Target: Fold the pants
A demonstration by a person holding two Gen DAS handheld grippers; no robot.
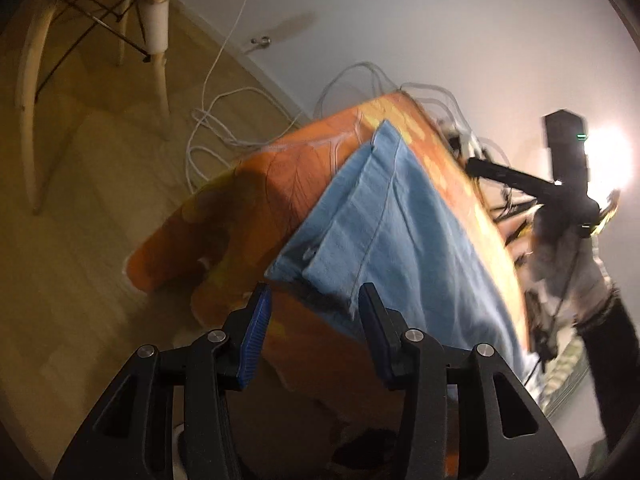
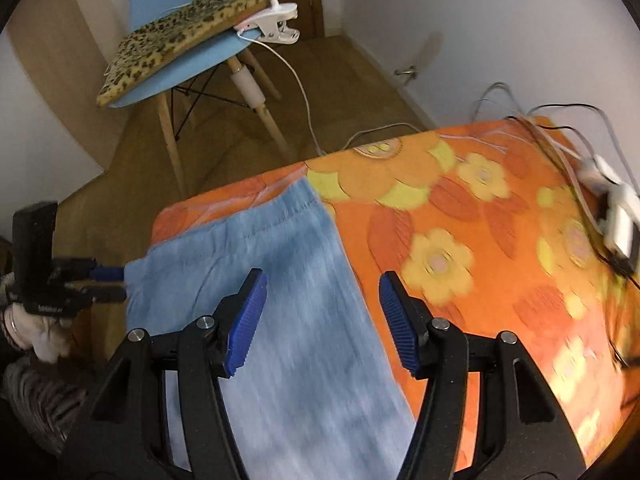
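the blue pants [image 2: 280,300] lie flat on the orange flowered surface [image 2: 480,240]. both the left gripper [image 1: 312,312] and right gripper [image 2: 322,300] hover apart, empty. best pinch matching hem corners together, keeping edges aligned.

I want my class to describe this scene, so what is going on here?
A person holds a two-finger gripper in each hand over light blue pants spread on a table with an orange flowered cloth. The left gripper and right gripper both stand open with nothing gripped. The left one is at the pants' edge; folding has not visibly begun.
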